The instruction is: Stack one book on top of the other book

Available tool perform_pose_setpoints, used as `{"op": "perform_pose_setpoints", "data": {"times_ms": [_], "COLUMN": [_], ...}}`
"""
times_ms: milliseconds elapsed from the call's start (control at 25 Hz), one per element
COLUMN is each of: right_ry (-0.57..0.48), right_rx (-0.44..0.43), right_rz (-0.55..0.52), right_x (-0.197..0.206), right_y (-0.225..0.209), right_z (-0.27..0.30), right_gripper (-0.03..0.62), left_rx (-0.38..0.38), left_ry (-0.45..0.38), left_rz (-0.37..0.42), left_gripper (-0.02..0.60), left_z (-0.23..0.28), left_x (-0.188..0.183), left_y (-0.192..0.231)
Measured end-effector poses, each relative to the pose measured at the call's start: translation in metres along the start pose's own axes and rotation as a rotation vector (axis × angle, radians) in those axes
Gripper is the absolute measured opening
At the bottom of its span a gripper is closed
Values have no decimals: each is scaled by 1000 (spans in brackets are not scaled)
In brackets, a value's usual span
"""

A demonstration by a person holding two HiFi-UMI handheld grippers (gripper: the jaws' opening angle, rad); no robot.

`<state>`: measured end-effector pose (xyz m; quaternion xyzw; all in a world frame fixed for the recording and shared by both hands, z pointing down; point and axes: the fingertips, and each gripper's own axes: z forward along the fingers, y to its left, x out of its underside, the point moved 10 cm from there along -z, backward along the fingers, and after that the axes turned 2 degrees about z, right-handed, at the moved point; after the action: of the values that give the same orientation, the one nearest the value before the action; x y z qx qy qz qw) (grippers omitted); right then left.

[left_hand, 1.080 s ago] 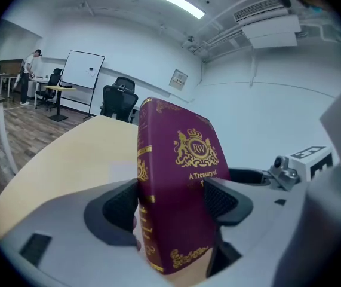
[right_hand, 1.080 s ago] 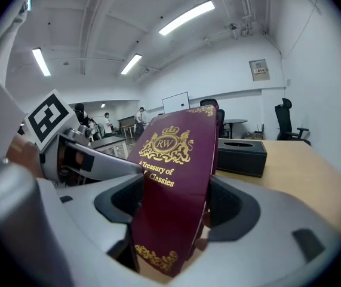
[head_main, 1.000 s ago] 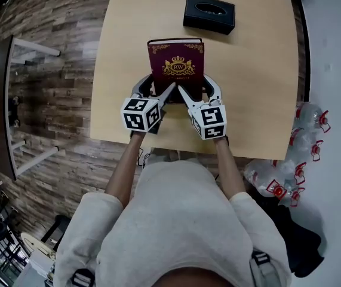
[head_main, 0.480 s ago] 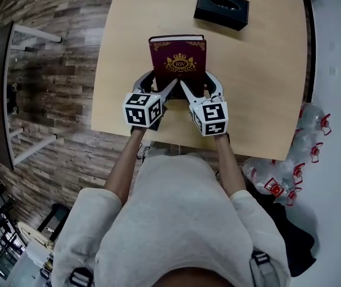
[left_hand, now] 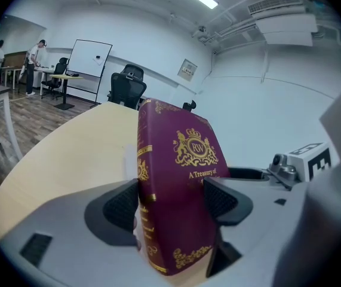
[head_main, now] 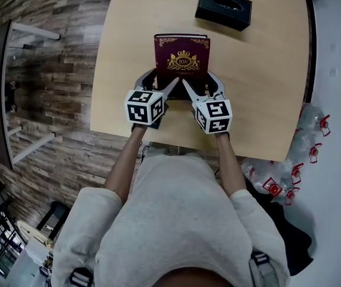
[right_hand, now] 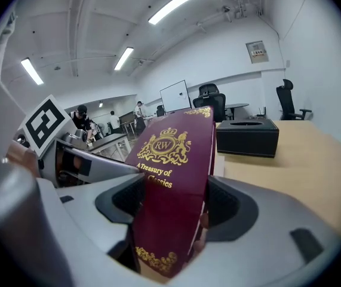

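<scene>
A maroon book (head_main: 182, 61) with a gold crest is held near the table's middle by its near edge, cover up. My left gripper (head_main: 157, 84) is shut on its near left corner, and my right gripper (head_main: 203, 84) is shut on the near right corner. In the left gripper view the book (left_hand: 176, 178) stands between the pads (left_hand: 221, 199), spine to the left. The right gripper view shows the book (right_hand: 167, 184) clamped the same way. A pale edge (right_hand: 218, 160) shows just behind it. I cannot tell if that is a second book.
A black tissue box (head_main: 223, 6) sits at the far right of the light wooden table (head_main: 266, 88) and also shows in the right gripper view as a black box (right_hand: 247, 137). Several water bottles (head_main: 301, 130) lie on the floor to the right. Wooden floor lies to the left.
Both grippers have sunk a little toward the table with the book still clamped. The book's far page edge no longer shows from above.
</scene>
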<state>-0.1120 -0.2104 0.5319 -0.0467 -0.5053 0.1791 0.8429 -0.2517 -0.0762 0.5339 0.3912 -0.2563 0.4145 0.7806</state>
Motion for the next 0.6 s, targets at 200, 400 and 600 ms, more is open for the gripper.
{"op": "perform_pose_setpoints", "data": {"times_ms": [200,400,600], "right_ry": [14,35,51], "right_rx": [-11,-14,-13], "right_rz": [39,75,106], "right_x": [3,4,5], "right_y": [-9,-13,-17], "right_z": [3,12,17], "right_gripper": [298,299,299], "left_rx": [6,15,20], "left_ry": [10,24,36], "left_rz": [-15,-39,-70], "left_gripper": [345,346,347], "left_z": [8,15,21], "left_x": [2,2,3], "left_y": [1,8,12]}}
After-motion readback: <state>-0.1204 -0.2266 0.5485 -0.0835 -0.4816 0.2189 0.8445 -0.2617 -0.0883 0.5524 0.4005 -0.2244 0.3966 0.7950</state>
